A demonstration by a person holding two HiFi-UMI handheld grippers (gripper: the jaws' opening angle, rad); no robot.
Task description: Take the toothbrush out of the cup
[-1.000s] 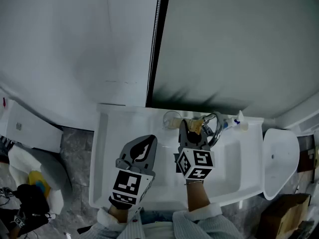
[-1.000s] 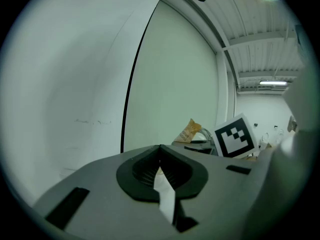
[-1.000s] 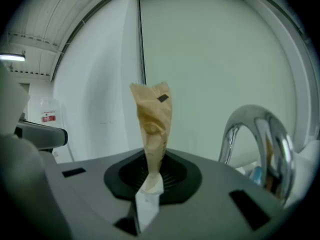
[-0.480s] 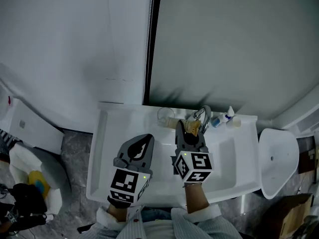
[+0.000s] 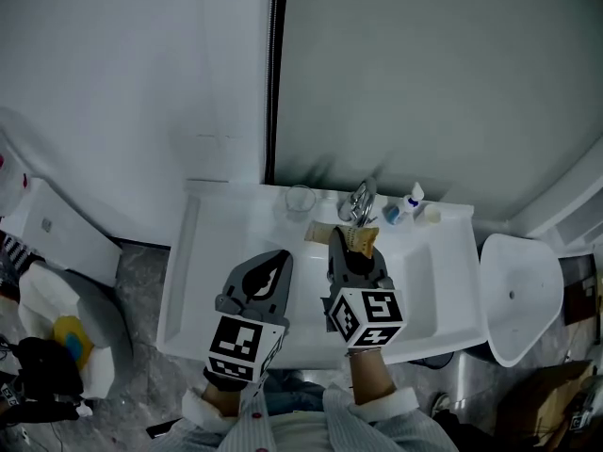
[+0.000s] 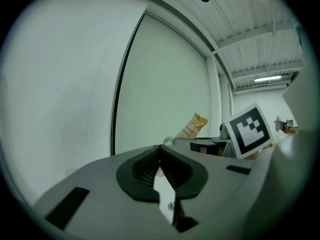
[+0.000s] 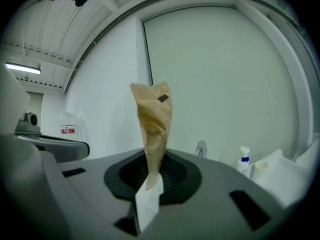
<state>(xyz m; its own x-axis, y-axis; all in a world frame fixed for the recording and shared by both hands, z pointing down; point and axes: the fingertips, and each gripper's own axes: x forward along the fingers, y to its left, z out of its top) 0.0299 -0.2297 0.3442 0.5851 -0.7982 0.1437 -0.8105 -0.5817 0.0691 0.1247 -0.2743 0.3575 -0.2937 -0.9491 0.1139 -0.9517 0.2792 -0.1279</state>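
Left gripper view lets us read "TOOTH BRUSH" on the tan paper wrapper of the toothbrush (image 6: 191, 126). We count one toothbrush, one clear cup (image 5: 300, 200), one tap (image 5: 361, 201) and one spray bottle (image 5: 412, 199), the last three along the back edge of the sink (image 5: 212, 281). The right gripper (image 7: 150, 178) has its jaws pinching the toothbrush's lower end, upright above the sink, clear of the cup. The left gripper (image 6: 161, 156) has its jaws closed on nothing, above the sink's front.

Brown packet (image 6: 191, 127): "TOOTH BRUSH" printed lengthwise. Red label (image 7: 68, 129): too small to read.
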